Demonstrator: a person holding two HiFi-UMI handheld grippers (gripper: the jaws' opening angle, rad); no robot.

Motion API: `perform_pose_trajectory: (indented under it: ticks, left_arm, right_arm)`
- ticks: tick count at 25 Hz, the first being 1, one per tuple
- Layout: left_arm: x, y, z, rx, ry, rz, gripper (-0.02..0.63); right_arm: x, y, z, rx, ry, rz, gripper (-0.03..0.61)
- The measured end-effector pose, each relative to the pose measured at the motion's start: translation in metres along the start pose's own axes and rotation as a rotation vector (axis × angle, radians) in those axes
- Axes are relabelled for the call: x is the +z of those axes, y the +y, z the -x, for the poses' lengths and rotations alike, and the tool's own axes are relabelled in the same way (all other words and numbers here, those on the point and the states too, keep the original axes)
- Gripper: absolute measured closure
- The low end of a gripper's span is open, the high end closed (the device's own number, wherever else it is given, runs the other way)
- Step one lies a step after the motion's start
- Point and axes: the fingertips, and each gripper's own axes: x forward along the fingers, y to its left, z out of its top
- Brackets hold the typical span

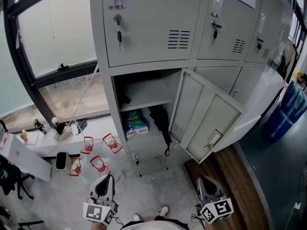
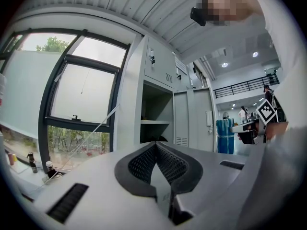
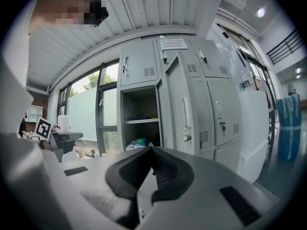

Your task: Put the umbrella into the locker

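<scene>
The black folded umbrella (image 1: 160,120) stands in the lower compartment of the open grey locker (image 1: 144,95), under its shelf, and its strap hangs over the front edge. The locker door (image 1: 207,122) is swung out to the right. Both grippers are low in the head view, well back from the locker and pointing towards it. My left gripper (image 1: 107,177) (image 2: 156,145) is shut with nothing in it. My right gripper (image 1: 202,179) (image 3: 152,149) also has its pads together and holds nothing. In the right gripper view the umbrella (image 3: 156,137) shows as a dark shape inside the locker.
A blue-green packet (image 1: 135,122) lies in the same compartment, left of the umbrella. Several red-trimmed clear containers (image 1: 100,153) sit on the floor at the left, below a window ledge with bottles (image 1: 45,126). A blue bin (image 1: 291,110) is at the right.
</scene>
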Motion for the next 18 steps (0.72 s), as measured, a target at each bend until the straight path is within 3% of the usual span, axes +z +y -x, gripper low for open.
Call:
perform_pose_trajectory:
  ticks: [18]
  left_arm:
    - [0.0030,0.0077,-0.0008,0.014,-0.016,0.002,0.592]
  right_arm:
    - [0.0068,0.0047,-0.0103,0.012,-0.011,0.033,0.561]
